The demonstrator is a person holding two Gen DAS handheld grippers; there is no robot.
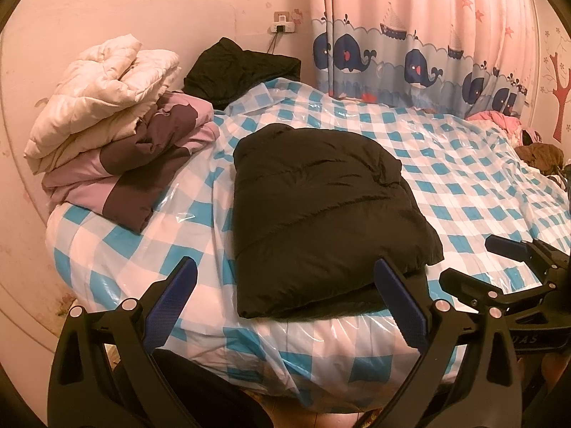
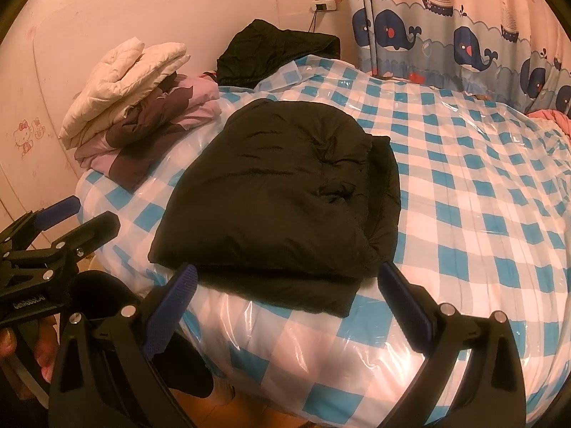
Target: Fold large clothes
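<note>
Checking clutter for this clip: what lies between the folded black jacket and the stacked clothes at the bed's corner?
Only bare checkered bed cover separates the black jacket from the stack, shown in both wrist views.

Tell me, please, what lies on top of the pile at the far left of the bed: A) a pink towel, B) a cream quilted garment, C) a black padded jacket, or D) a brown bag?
B: the cream quilted garment sits on top of the folded purple garment in that pile, while the folded black jacket lies apart in the middle of the bed.
</note>
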